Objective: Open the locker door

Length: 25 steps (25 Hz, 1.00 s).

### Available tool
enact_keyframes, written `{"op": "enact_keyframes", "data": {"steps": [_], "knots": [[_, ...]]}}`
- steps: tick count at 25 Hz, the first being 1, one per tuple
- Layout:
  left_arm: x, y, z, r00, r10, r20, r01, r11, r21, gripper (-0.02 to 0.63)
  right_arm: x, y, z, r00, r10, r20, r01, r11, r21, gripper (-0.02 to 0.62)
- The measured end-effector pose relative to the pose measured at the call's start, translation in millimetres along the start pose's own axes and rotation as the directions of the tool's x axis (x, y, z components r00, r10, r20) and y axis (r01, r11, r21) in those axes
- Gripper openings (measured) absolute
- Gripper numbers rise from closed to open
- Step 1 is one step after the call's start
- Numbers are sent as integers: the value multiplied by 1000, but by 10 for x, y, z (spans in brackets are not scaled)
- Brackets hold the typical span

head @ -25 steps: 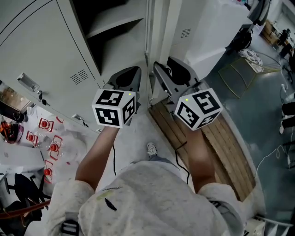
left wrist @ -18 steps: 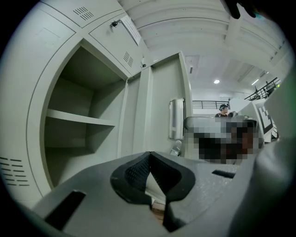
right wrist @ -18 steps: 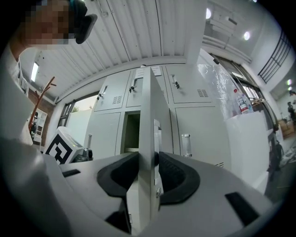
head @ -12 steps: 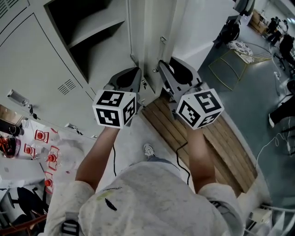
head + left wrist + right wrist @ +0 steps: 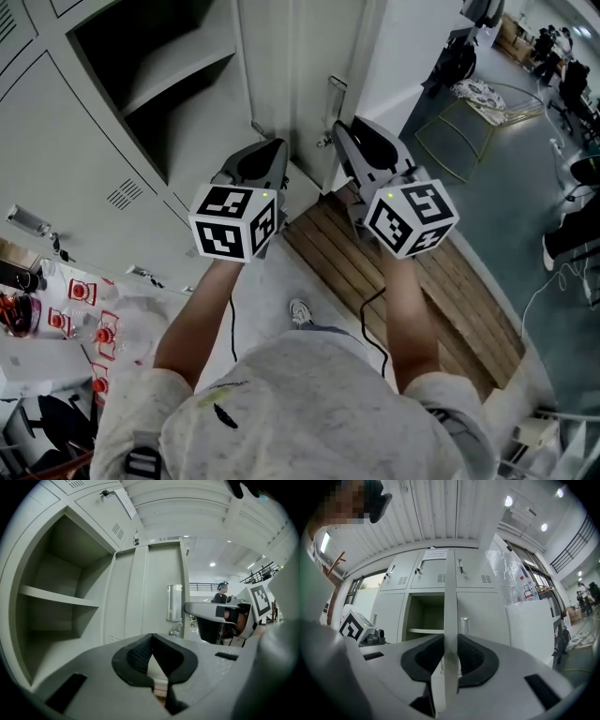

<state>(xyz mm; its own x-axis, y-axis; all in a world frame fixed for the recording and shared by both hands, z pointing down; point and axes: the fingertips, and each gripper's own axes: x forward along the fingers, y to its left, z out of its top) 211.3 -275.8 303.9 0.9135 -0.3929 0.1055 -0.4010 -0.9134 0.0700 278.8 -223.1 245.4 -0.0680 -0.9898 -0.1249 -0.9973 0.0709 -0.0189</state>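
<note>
Grey lockers (image 5: 66, 141) fill the far side, and we stand close in front of them. At far left, one compartment (image 5: 141, 84) stands open, with a bare shelf (image 5: 56, 597) across it.

Just right of that opening we hold the left gripper (image 5: 272, 150), pointing roughly level at the lockers. In the left gripper view its jaws meet at the tips (image 5: 152, 637), with nothing held between them. It sits near the door but apart from it.

Next right, the locker door (image 5: 291, 84) is already swung out toward us, between the two grippers. The left gripper view shows its face (image 5: 150, 588), with a metal handle (image 5: 174, 603) near the free edge.

The right gripper (image 5: 349, 131) is at that free edge. In the right gripper view we see the door edge-on (image 5: 450, 620), running straight up between the pads. The jaws have just been closing and the pads now sit against both faces of the door, about half open around its thickness.

Near right, below the grippers, wooden slats (image 5: 356, 272) lie on the floor (image 5: 525, 206).
</note>
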Motion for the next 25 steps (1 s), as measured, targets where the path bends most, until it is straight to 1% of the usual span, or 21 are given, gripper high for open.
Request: {"op": "enact_keyframes", "data": {"steps": [10,25], "knots": [[206,-27,14,1000,-15,-5,15,1000,5,6,24,-332,8,999,-45,2,45,999,0,83],[165,-23,17,1000,-16,-5,16,1000,-3,6,7,-338,17,997,-82,-11,82,996,-21,83]]}}
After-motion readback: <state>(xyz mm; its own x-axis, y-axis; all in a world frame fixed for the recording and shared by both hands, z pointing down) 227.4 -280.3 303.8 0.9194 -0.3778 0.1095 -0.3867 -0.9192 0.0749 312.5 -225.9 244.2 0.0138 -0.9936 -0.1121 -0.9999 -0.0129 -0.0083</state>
